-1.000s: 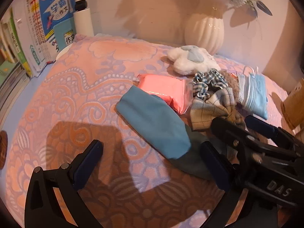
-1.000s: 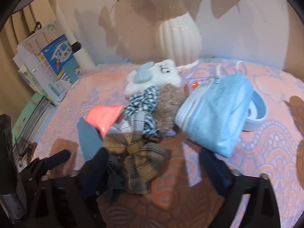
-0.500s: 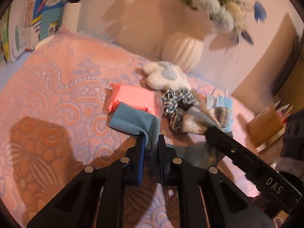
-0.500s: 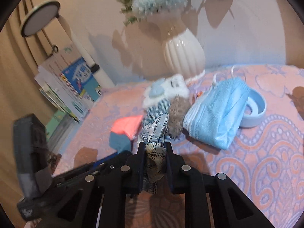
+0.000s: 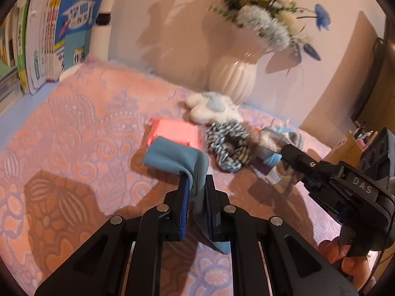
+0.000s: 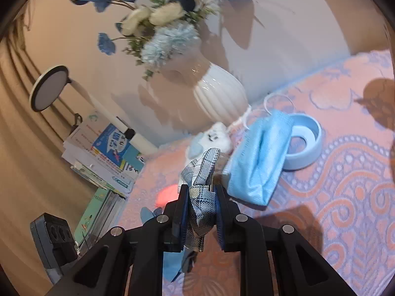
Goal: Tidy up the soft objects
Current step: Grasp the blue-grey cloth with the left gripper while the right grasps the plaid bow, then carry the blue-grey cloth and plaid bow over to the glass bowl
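My left gripper [image 5: 196, 185] is shut on a blue cloth [image 5: 176, 157] and holds it lifted above the pink patterned blanket [image 5: 74, 133]. My right gripper [image 6: 200, 197] is shut on a plaid bow [image 6: 201, 187] and holds it raised; it also shows in the left wrist view [image 5: 284, 170]. On the blanket lie a pink packet [image 5: 174, 133], a checked scrunchie [image 5: 228, 149], a white plush toy [image 5: 212, 106] and a blue face mask [image 6: 259, 160].
A white ribbed vase [image 5: 234, 76] with flowers stands at the wall behind the pile. Books [image 5: 49, 39] stand at the far left. A blue ring-shaped dish [image 6: 303, 145] lies beside the mask. A wooden box [image 5: 355, 143] sits at the right.
Both grippers closed, the left on the blue cloth and the right on the plaid bow, and both have lifted their items up from the blanket.
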Demonstrator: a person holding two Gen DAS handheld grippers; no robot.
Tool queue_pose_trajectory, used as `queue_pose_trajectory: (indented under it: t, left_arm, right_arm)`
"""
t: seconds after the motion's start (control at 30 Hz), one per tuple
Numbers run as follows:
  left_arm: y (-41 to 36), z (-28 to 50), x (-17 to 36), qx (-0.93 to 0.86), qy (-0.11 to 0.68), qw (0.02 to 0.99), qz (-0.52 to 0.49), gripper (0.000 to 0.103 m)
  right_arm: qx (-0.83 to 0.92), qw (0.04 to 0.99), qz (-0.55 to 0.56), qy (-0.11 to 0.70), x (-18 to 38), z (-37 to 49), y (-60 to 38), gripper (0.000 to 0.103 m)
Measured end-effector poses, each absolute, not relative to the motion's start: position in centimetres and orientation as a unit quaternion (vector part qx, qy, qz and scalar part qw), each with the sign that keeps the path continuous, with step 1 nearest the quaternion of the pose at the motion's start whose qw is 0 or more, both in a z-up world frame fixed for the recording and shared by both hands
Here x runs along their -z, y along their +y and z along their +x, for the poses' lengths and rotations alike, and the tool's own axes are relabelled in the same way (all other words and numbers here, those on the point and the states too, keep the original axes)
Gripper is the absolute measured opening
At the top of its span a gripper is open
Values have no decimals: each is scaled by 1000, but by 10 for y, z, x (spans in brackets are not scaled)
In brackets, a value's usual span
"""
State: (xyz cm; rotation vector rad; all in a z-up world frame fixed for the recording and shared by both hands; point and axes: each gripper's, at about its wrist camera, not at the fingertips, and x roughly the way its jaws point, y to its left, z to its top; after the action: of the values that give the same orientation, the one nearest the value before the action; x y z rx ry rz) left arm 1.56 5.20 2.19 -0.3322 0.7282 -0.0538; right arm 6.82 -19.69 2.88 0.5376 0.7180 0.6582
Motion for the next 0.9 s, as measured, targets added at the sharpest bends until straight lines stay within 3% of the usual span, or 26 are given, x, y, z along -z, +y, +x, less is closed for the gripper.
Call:
queue_pose_trajectory:
  t: [0.43,0.9]
  left_arm:
    - [51,6,-34,10,354,922,-159,9]
    - [-19,-19,-82,75,356,926,-97,9]
  right_arm:
    - [-322,848,203,369,-37,57,-174,19]
    - [-300,880,174,324,-103,-20,-229,19]
